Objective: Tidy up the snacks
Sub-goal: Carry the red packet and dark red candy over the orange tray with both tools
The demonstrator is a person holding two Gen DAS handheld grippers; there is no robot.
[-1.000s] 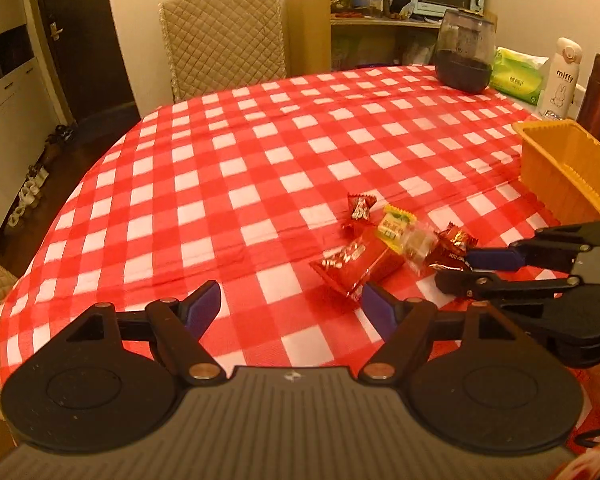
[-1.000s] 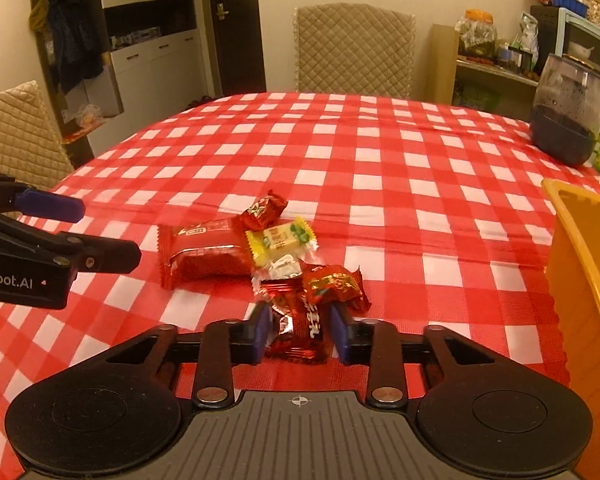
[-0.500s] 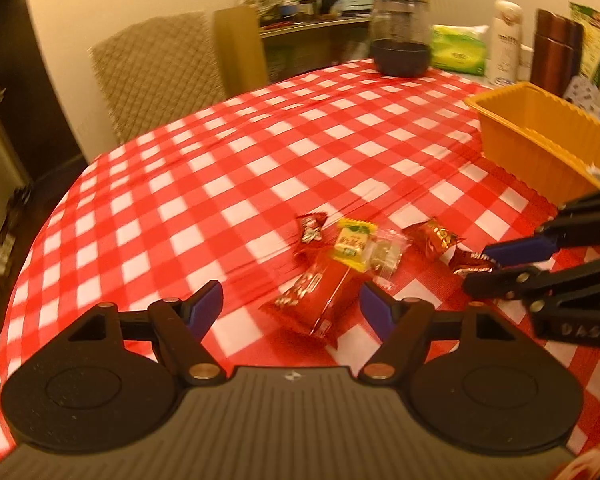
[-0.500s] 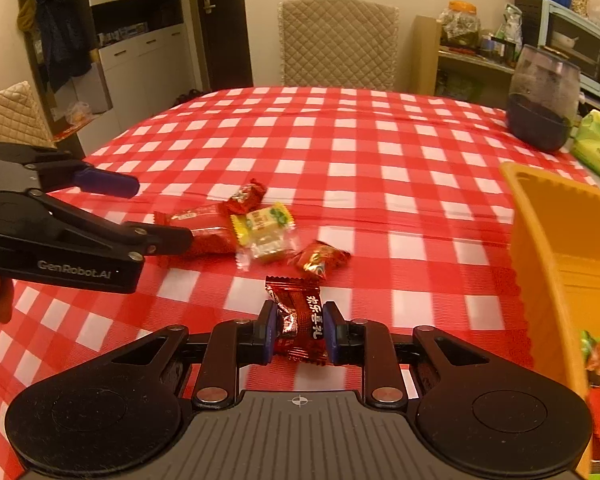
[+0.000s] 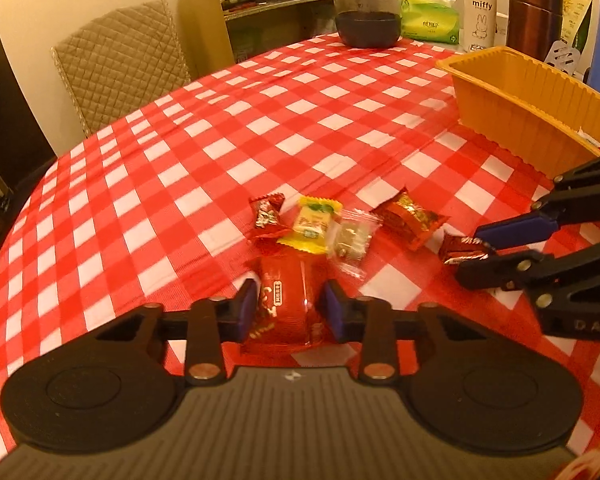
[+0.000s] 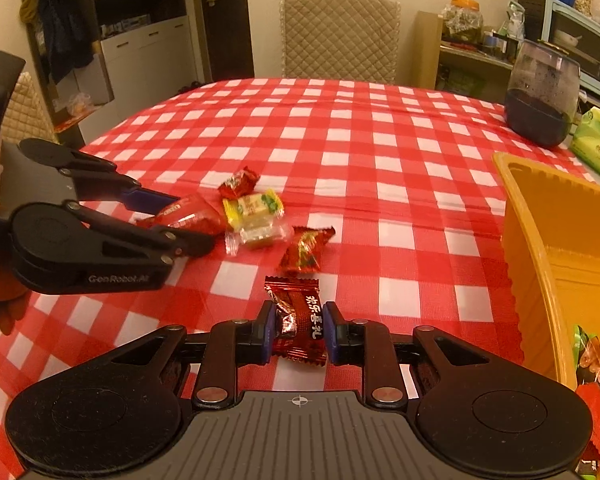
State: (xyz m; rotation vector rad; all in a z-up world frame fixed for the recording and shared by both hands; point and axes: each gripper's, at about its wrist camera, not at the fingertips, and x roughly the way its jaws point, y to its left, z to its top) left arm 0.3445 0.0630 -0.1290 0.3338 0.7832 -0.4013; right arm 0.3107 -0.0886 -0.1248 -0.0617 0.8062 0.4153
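Note:
My left gripper (image 5: 288,310) is shut on a long red snack pack (image 5: 284,304), which lies on the checked tablecloth; it shows in the right wrist view (image 6: 184,216) too. My right gripper (image 6: 298,330) is shut on a dark red candy (image 6: 298,320) and holds it just above the cloth; it also shows in the left wrist view (image 5: 462,248). Between them lie a small red candy (image 5: 266,214), a yellow candy (image 5: 310,226), a clear-wrapped candy (image 5: 350,240) and a red-gold candy (image 5: 410,218). An orange bin (image 6: 560,248) stands to the right.
The bin (image 5: 524,108) holds several wrapped snacks (image 6: 592,364). A dark glass jar (image 5: 366,8), a green tissue pack (image 5: 430,20), a white Miffy bottle (image 5: 480,8) and a brown flask (image 5: 534,12) stand at the far edge. A quilted chair (image 6: 338,36) stands behind the table.
My left gripper has moved forward and closed on the long red snack pack. My right gripper has lifted the dark red candy back away from the pile, toward the bin side.

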